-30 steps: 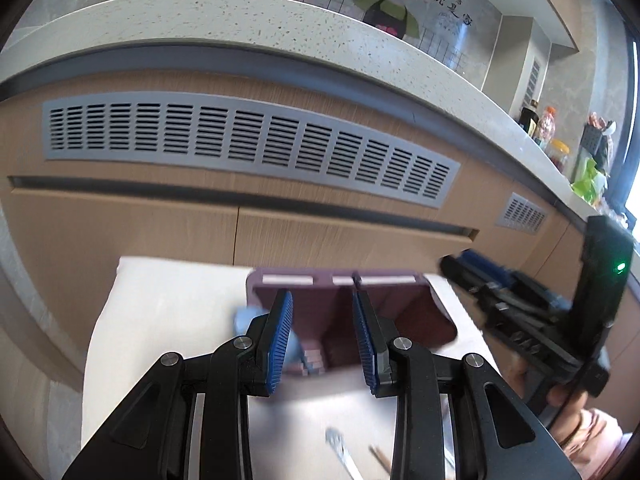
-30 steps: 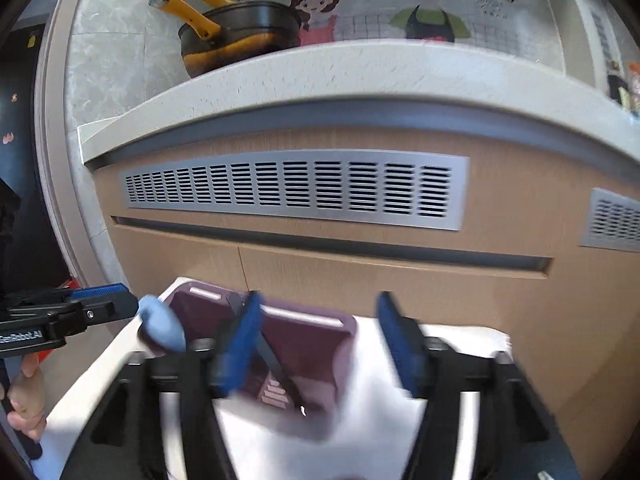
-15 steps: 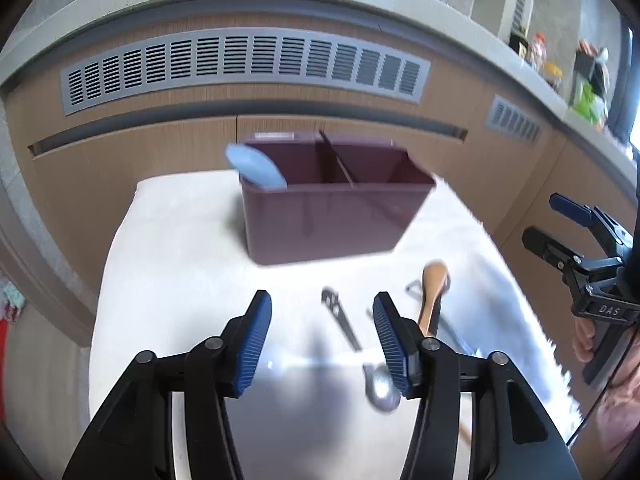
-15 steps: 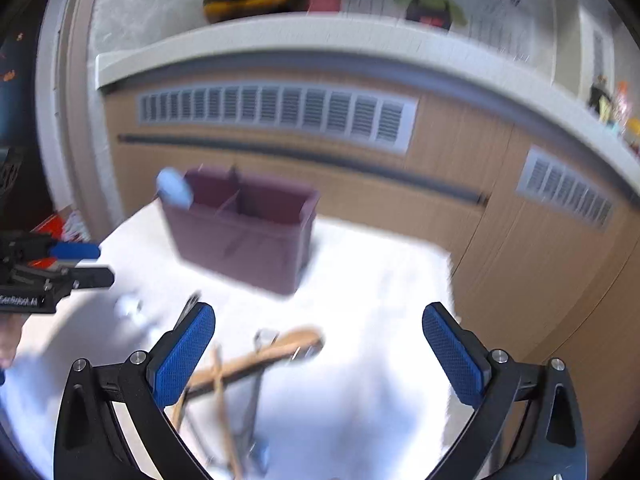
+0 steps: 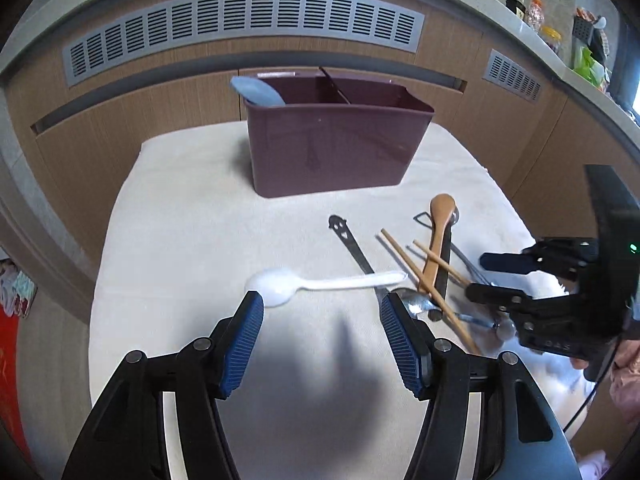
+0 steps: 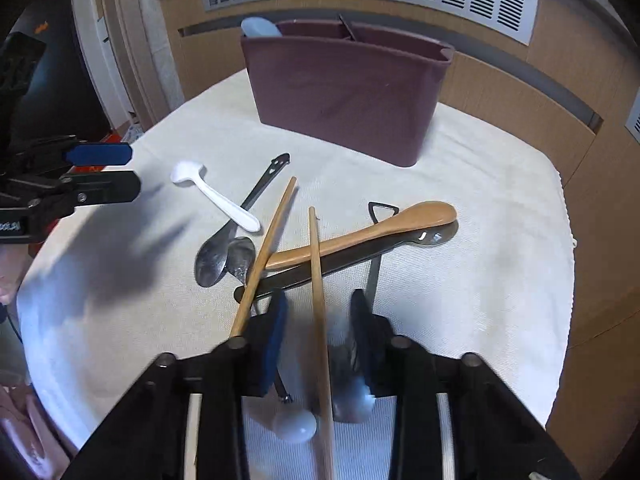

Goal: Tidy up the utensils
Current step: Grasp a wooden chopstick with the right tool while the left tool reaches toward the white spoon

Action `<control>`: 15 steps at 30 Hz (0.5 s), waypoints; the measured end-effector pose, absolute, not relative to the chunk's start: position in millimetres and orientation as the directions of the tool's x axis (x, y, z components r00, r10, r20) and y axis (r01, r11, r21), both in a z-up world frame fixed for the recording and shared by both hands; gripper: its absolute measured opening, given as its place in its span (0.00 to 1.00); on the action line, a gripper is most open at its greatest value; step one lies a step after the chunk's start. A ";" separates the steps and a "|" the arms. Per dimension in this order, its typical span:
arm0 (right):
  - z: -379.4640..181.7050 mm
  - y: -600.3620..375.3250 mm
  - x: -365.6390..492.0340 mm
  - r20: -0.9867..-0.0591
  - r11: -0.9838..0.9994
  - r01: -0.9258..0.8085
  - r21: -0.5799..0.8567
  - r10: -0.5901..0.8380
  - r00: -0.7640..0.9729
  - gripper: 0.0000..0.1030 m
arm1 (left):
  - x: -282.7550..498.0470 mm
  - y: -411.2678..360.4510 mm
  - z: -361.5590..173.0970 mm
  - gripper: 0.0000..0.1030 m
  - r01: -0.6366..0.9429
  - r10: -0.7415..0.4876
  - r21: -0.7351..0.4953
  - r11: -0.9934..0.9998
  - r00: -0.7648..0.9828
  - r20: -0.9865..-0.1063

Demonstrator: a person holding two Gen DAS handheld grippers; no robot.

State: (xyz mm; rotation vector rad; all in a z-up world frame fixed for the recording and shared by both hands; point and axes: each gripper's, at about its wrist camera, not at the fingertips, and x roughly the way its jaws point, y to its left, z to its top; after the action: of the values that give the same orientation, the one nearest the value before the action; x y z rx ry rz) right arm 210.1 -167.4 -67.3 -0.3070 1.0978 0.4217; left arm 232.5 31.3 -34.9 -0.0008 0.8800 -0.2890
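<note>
A maroon divided caddy [image 5: 336,148] stands at the far side of a white cloth [image 5: 188,220], with a light blue spoon [image 5: 256,90] in its left compartment. A white plastic spoon [image 5: 316,284] lies just ahead of my open, empty left gripper [image 5: 322,312]. To its right lies a pile: wooden spoon [image 6: 368,228], two chopsticks [image 6: 316,280], metal spoons [image 6: 224,252] and dark utensils. My right gripper [image 6: 318,312] is low over the pile, its jaws part closed on either side of one chopstick; contact is unclear.
A wooden cabinet front with a grey vent grille [image 5: 240,28] rises right behind the cloth-covered table. The cloth's edges drop off at left and right. Bottles and jars [image 5: 560,20] stand on the counter at far right.
Both grippers pulled back from the caddy and tilted down toward the cloth. The left one opened wider above the white spoon. The right one dropped onto the pile and narrowed around a chopstick.
</note>
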 end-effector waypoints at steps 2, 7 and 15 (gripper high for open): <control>-72.9 -164.9 211.4 -0.911 0.881 -0.471 -0.045 0.157 0.380 0.13 | 231.7 32.4 -38.0 0.60 0.254 -0.250 -0.117 0.960 0.593 -0.765; -77.6 -160.4 208.0 -0.916 0.872 -0.484 -0.071 0.135 0.377 0.05 | 238.8 38.2 -48.0 0.60 0.256 -0.261 -0.135 0.957 0.564 -0.783; -55.9 -178.0 205.3 -0.894 0.905 -0.425 0.001 0.191 0.404 0.05 | 270.6 47.6 -59.9 0.60 0.250 -0.286 -0.176 0.952 0.524 -0.803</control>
State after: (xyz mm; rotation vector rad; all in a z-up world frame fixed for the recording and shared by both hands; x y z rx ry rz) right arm 205.3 -178.0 -55.9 -0.2417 1.0889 0.3932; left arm 270.6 47.6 -59.9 -0.0406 0.9680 -0.3203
